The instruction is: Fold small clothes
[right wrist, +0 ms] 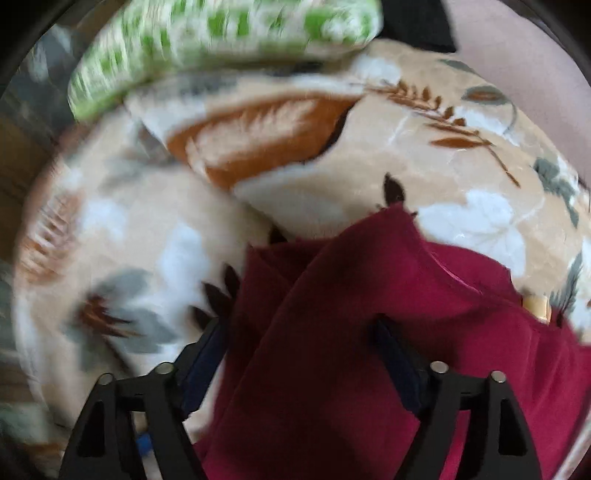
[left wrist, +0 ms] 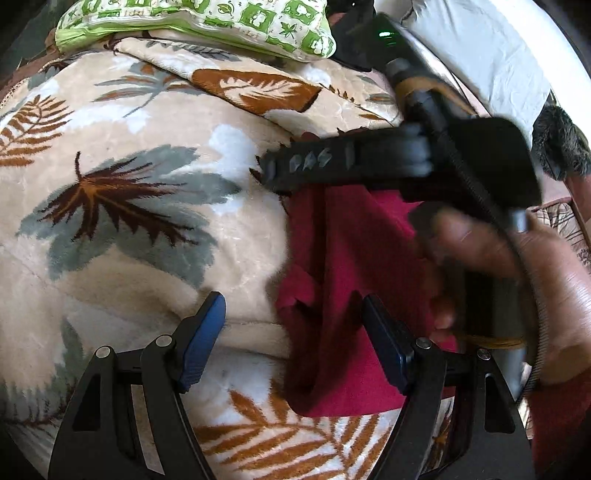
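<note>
**Red garment half-gathered on a leaf-print blanket, both grippers open**

Nearest in the left wrist view, the left gripper (left wrist: 291, 332) stands wide open and grips nothing — one blue pad is over bare blanket (left wrist: 129, 229), the other over the edge of the red garment (left wrist: 343, 288). The garment lies on the blanket in loose, overlapping folds, with one flap turned back over the rest. Just beyond it a hand (left wrist: 517, 295) holds the right gripper, whose black finger (left wrist: 310, 162) crosses above the cloth's far edge.

In the right wrist view, which is motion-blurred, the right gripper (right wrist: 299, 350) is spread wide with red cloth lying between its jaws; the pads do not appear to press on it.

Judging by the rumpled layers, folding has begun but is not finished — edges are uneven and nothing is squared off.

Only the left view shows the hand and a white pillow (left wrist: 480, 55) at the far right. Only the right view shows a small tan tag (right wrist: 535, 306) on the garment. Farthest back, both show a green patterned cushion (left wrist: 207, 22).
</note>
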Demonstrator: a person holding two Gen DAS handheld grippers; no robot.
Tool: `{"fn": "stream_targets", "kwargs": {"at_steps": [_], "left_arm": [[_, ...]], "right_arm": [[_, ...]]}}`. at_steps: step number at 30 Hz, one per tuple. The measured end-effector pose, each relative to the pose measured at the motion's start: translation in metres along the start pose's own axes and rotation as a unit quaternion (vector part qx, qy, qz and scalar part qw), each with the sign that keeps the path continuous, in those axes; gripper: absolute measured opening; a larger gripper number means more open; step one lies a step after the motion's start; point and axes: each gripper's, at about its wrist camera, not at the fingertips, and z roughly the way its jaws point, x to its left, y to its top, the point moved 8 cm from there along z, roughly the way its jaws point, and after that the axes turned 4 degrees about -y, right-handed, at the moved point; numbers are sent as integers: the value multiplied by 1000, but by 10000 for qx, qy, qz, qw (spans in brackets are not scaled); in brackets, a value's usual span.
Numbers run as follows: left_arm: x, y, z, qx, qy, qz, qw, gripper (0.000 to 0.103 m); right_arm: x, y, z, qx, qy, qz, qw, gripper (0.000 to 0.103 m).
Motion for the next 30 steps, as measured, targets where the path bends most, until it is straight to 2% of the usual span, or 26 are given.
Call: {"fn": "stream_targets", "kwargs": {"at_steps": [2,4,6,7,9,15,16,17,19,21,23,26,30], "left_arm": [[-1,0,0,-6,10,8,10000,77],[-2,0,0,-17,-17,26,10000,77],[-6,2,2,-31,-95,39,9999,77],[-9,2,2,-28,-147,52,9999,77],[-15,2,5,-5,-282,82,9996,78],[-34,2,18,31,-504,343,9981,76],[-39,0,16,-27,-655,373,9972,63],[-42,0,15,-19,-760,380,9964,45],[-52,-1,11,-7,-961,404,9946,36],[-66,-4,3,-86,-992,516,9937,25],[-88,-7,-6,-92,-1120,606,9918,24],[-134,-11,-23,-218,-1137,1166,9864,24],[-211,-24,-21,-111,-1354,1782,9746,24]], "right_arm": [[1,1,-1,-193,-84,-143,9997,88],[-14,-2,-10,-404,130,140,9990,67],[-29,-6,-21,-502,642,425,9958,37],[-40,-10,-30,-558,966,668,9915,31],[-52,-14,-46,-748,1190,828,9866,20],[-66,-28,-75,-1091,1482,911,9787,18],[-67,-29,-77,-1134,1534,974,9768,18],[-68,-30,-80,-1177,1571,1022,9752,17],[-77,-33,-87,-1311,1632,1111,9715,17],[-85,-39,-97,-1419,1657,1131,9693,16],[-97,-47,-111,-1525,1668,1126,9676,16],[-122,-58,-135,-1730,1575,1120,9658,15],[-176,-78,-169,-2079,1195,1190,9635,15]]}}
